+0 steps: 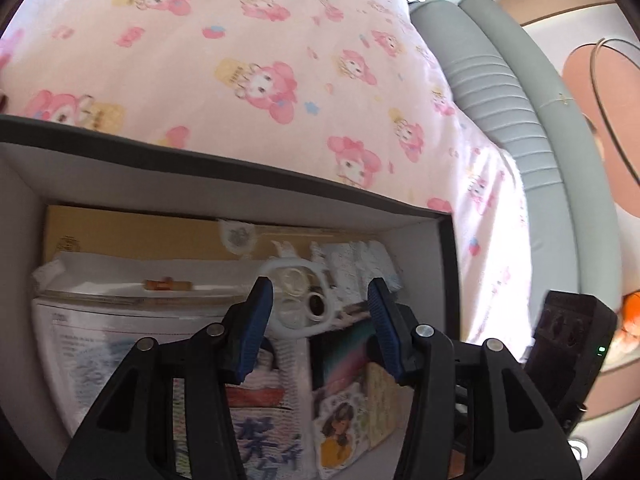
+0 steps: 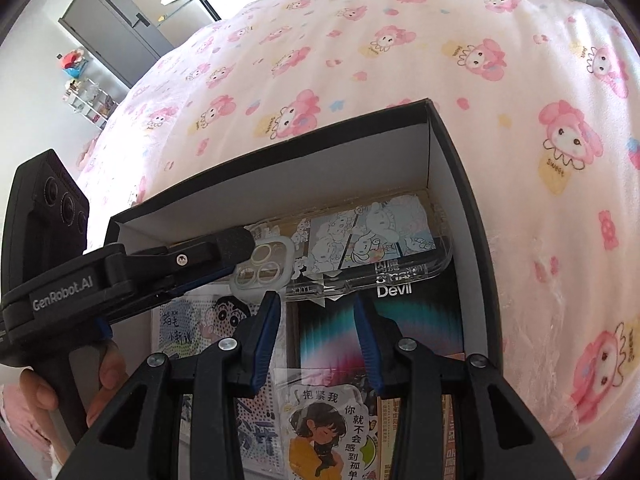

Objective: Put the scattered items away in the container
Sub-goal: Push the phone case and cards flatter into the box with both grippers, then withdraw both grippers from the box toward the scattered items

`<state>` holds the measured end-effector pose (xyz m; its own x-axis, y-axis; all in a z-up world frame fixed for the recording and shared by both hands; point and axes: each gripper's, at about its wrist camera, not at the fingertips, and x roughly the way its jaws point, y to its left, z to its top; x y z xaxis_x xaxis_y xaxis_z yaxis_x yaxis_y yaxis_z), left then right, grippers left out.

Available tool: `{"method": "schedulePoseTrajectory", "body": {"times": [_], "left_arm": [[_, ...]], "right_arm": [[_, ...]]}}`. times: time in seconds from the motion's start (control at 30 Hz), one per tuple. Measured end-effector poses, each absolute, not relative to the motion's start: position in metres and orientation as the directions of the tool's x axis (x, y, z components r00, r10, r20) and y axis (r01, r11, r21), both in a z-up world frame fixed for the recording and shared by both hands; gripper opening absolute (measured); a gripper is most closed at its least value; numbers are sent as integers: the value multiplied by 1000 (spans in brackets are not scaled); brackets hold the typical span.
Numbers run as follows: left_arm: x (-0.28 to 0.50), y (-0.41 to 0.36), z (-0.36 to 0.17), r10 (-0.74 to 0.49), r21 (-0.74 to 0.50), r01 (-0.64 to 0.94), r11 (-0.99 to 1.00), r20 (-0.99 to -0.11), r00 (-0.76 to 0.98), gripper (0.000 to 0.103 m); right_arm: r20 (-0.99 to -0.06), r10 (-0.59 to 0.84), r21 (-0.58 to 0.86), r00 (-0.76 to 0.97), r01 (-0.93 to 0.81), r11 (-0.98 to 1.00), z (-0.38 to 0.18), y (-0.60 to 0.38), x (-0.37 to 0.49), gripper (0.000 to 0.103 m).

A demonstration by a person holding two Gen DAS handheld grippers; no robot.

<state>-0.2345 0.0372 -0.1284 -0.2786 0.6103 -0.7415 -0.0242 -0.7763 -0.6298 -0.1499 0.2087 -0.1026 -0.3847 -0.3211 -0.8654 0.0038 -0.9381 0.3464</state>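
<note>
A black box [image 1: 248,168] with white inner walls [image 2: 460,184] lies on the pink bed. It holds cards, stickers and packets. A clear phone case [image 2: 360,248] with cartoon print lies on top of them; it also shows in the left wrist view [image 1: 304,300]. My left gripper [image 1: 320,300] is open over the case, jaws either side of its camera end. In the right wrist view the left gripper [image 2: 236,248] reaches into the box beside the case. My right gripper [image 2: 316,320] is open and empty just above the box contents.
A pink cartoon-print bedsheet [image 2: 360,60] surrounds the box. A grey padded headboard [image 1: 500,92] runs along the bed's right side. Grey wardrobes [image 2: 120,28] and a small shelf [image 2: 88,96] stand far off.
</note>
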Motion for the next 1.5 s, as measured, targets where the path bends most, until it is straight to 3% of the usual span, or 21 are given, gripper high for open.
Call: {"method": "schedulePoseTrajectory", "body": {"times": [0.37,0.57,0.67,0.73,1.03,1.33,1.5], "left_arm": [[-234,44,-132,665,-672,-75,-737,-702,-254,52],[-209,50,-94,540,-516,-166,-840,-766,-350,52],[-183,57,-63,480,-418,-235,-877,-764,-431,52],[-168,57,-49,478,-408,-250,-878,-743,-468,52],[-99,50,-5,472,-378,-283,-882,-702,-533,53],[-54,-28,-1,387,-365,-159,-917,-721,-575,53],[-37,-111,-10,318,-397,-4,-918,-730,-605,53]], "right_arm": [[-865,-310,335,-395,5,-942,-101,208,-147,34],[-868,-277,298,-411,14,-954,-92,208,-137,34],[-812,-188,183,-552,65,-981,-56,203,-112,36],[-777,-175,175,-605,59,-983,-35,204,-96,43],[-741,-178,174,-648,71,-982,8,196,-39,43],[-734,-302,199,-608,232,-952,12,126,-16,43],[-735,-458,271,-501,402,-875,4,51,-25,43]]}}
